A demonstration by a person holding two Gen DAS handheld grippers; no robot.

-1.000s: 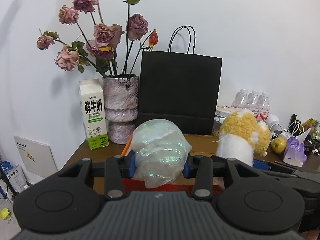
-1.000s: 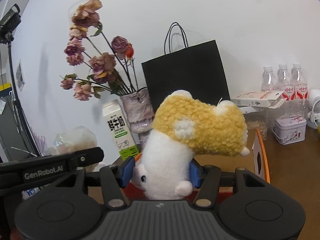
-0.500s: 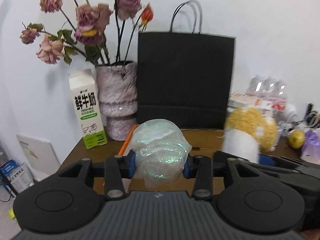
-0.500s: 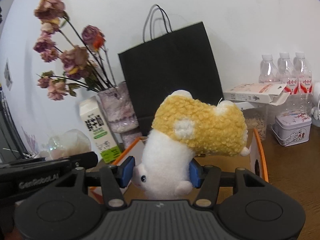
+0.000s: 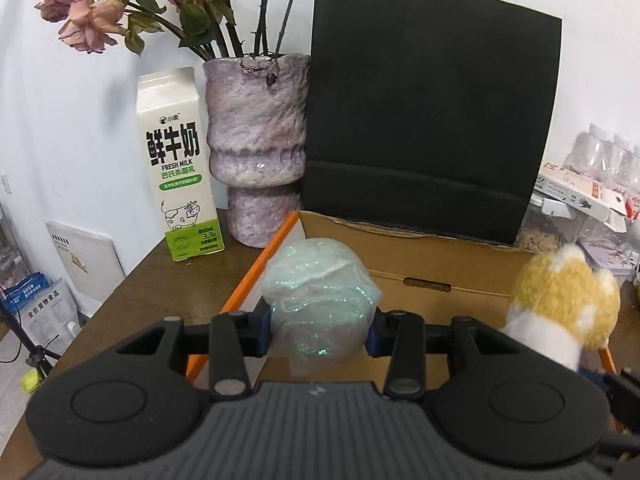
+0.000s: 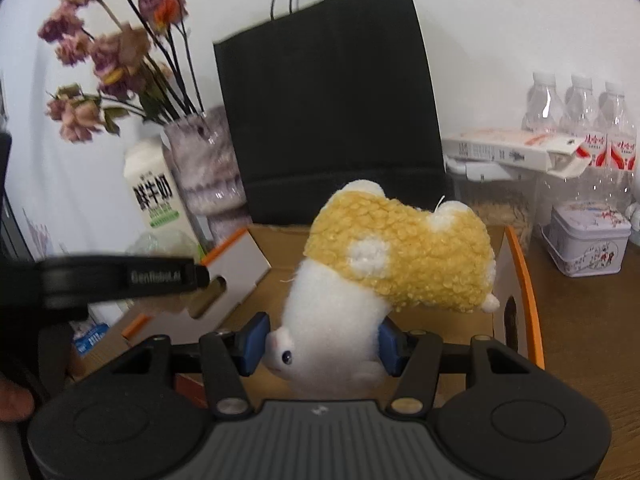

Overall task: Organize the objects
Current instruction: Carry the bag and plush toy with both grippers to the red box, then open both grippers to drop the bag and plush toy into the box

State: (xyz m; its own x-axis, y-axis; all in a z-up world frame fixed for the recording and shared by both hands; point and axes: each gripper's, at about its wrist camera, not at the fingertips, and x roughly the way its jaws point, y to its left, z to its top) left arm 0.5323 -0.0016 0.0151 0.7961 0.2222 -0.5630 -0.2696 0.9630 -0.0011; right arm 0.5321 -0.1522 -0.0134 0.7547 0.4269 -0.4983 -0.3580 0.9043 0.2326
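My left gripper (image 5: 318, 334) is shut on a crumpled iridescent plastic bundle (image 5: 318, 304) and holds it over the left part of an open cardboard box with orange edges (image 5: 440, 264). My right gripper (image 6: 322, 344) is shut on a yellow and white plush toy (image 6: 384, 264), held head down above the same box (image 6: 516, 280). The plush also shows at the right of the left wrist view (image 5: 560, 304). The left gripper's body (image 6: 120, 276) shows at the left of the right wrist view.
A black paper bag (image 5: 428, 120) stands right behind the box. A milk carton (image 5: 178, 160) and a purple vase of dried roses (image 5: 256, 140) stand at the back left. Water bottles (image 6: 576, 120), a flat carton (image 6: 512, 150) and a tin (image 6: 588, 240) are at the right on the brown table (image 6: 580, 340).
Both grippers have moved forward and lower toward the box, each still holding its object. The bag, vase and carton now look nearer.
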